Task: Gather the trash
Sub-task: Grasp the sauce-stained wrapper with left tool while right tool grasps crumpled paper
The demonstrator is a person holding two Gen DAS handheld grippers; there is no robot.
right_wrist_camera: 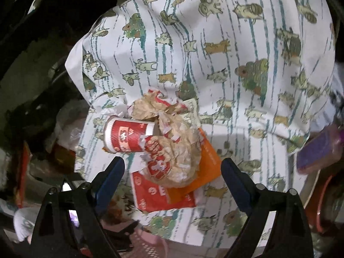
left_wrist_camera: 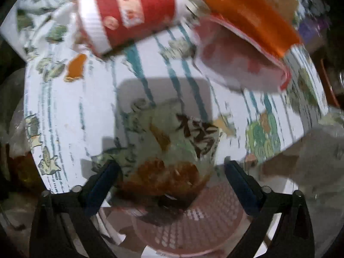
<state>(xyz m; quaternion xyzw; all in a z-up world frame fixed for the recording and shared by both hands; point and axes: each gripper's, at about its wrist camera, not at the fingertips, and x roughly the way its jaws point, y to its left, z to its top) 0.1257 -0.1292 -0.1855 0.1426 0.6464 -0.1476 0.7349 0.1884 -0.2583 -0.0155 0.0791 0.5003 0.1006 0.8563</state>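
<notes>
The red paper cup (right_wrist_camera: 126, 137) lies on its side, long axis running left to right, its white rim pointing left, touching the crumpled wrapper (right_wrist_camera: 172, 148) on the orange-and-red bag (right_wrist_camera: 193, 182). All rests on a cartoon-printed cloth (right_wrist_camera: 236, 64) covering the worktop; surroundings are dark. Both grippers, left (left_wrist_camera: 171, 178) and right (right_wrist_camera: 172, 179), hover with jaws wide, holding nothing.

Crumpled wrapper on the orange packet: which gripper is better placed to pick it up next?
Right, probably. The right gripper stands open with the crumpled wrapper just beyond its fingertips; the left gripper hangs over a clear container instead.
</notes>
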